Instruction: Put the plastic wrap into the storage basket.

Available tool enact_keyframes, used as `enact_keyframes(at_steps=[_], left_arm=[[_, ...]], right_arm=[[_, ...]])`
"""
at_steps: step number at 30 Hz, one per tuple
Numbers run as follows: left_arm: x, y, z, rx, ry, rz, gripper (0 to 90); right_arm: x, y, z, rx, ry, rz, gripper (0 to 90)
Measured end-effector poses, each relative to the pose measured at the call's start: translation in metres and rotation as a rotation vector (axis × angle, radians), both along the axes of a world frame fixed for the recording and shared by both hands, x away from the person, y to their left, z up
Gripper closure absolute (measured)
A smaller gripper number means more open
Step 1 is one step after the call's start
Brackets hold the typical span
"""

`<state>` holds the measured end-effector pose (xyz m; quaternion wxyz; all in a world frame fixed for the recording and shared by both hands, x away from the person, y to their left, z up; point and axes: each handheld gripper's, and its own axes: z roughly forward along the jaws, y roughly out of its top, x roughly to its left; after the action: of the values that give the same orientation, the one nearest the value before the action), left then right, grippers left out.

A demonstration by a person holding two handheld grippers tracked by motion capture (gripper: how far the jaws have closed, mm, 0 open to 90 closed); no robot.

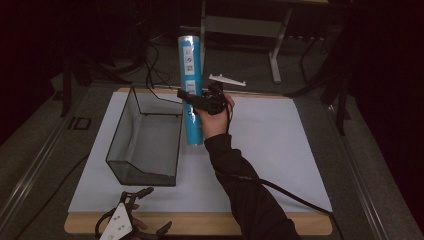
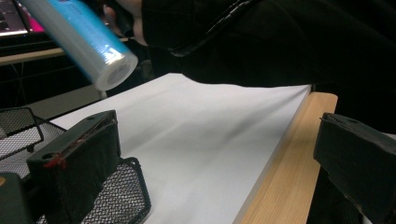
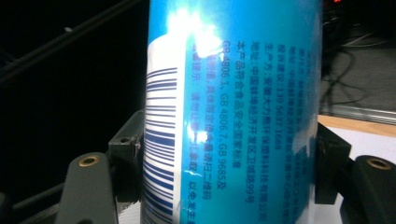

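With our right gripper (image 1: 192, 101) fingers clamped across its middle, we hold the blue wrapped roll (image 1: 191, 75) above the surface, long axis near-to-far, just right of the wire mesh basket (image 1: 131, 172); our left gripper (image 1: 134, 217) rests open at the near edge.

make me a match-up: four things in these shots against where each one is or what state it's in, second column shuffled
1. blue roll
2. mesh basket
3. left gripper
4. white sheet

a. open, at the table's near edge
b. spread flat over the tabletop
c. clamped in the right gripper, lifted off the table
d. standing empty on the sheet's left part

Pairs: 1-c, 2-d, 3-a, 4-b
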<state>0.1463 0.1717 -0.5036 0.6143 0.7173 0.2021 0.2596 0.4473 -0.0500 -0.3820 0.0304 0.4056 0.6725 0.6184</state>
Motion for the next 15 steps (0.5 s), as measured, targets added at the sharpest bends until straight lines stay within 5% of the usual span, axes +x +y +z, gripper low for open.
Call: enact_keyframes(at_steps=[15], left_arm=[[-0.001, 0.001, 0.001, 0.001, -0.004, -0.007, 1.1]], right_arm=[[-0.015, 0.033, -0.038, 0.168, 0.004, 0.000, 31.4]])
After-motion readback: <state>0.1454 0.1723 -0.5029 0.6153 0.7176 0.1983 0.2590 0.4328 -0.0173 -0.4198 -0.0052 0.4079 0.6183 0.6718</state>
